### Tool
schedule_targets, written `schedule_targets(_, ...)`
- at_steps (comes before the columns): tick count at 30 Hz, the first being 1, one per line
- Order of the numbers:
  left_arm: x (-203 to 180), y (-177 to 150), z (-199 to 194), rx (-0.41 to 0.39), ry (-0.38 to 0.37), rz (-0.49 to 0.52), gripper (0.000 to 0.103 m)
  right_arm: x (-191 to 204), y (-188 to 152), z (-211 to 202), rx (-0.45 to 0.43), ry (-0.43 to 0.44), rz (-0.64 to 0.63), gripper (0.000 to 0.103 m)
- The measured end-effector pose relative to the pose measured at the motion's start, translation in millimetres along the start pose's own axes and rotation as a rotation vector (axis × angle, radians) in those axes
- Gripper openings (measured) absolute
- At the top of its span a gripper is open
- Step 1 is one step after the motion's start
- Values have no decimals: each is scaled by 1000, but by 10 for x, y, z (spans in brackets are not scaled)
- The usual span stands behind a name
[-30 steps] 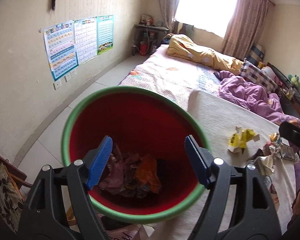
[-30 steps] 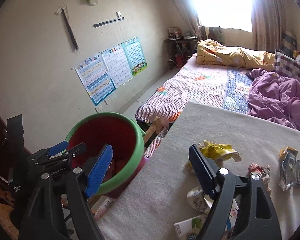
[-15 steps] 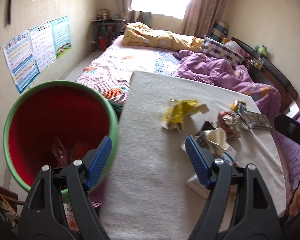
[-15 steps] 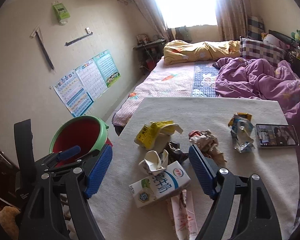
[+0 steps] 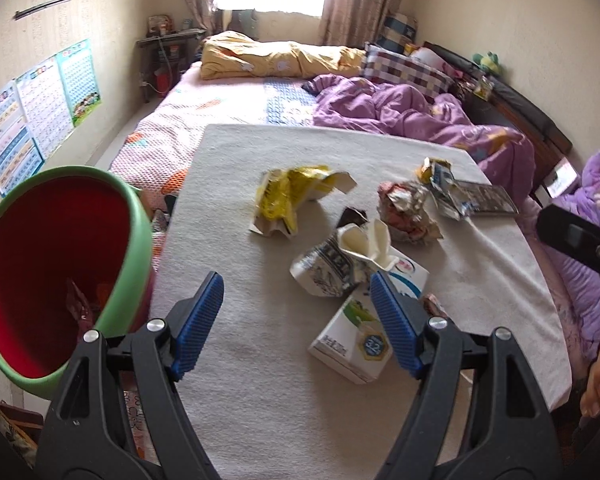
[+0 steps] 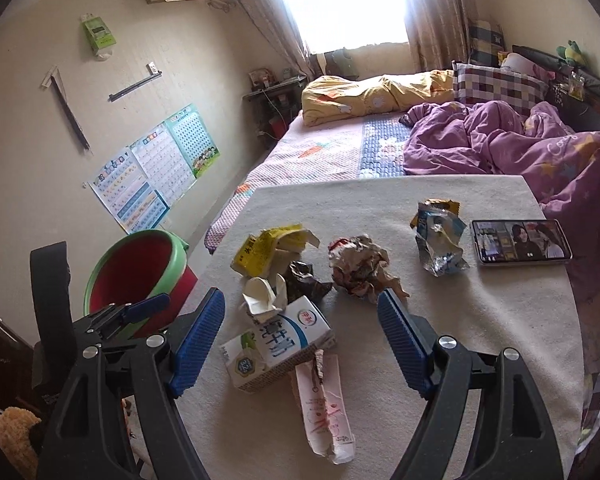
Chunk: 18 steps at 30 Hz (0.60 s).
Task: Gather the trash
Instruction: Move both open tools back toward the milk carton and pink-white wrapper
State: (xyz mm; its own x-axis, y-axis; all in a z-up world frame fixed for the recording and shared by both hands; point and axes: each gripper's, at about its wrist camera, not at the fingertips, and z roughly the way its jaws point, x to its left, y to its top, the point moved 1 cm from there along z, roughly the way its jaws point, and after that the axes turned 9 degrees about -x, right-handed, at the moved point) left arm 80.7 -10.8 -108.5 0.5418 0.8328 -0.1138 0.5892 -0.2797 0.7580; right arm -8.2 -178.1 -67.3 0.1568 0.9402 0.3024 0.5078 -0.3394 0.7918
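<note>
Looking through my right gripper (image 6: 300, 336), I alone see one phone (image 6: 521, 242) at two o'clock; my left gripper (image 5: 296, 320) shows one red green-rimmed bucket (image 5: 56, 264) at nine. Seven scraps on the table (image 6: 480, 320); both jaws apart, empty.

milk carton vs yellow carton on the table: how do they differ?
Shape: the milk carton keeps its boxy form, lying on its side; the yellow carton is crushed and torn open.
Colour: the milk carton is white with blue and green print; the yellow carton is mostly yellow.
Place: the milk carton lies nearer both cameras, between the right gripper fingers in its view; the yellow carton lies farther back.
Shared: both rest on the table, ungripped.
</note>
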Motion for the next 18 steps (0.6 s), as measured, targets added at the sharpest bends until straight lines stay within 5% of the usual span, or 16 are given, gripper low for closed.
schedule_targets(9,-251,-240,374,128,-82,70,75,-453,-424,67,130,-76,65,76)
schedule_targets(18,-506,-270,626,199,-157,137,79,-558,-554,27,169,-89,100,76)
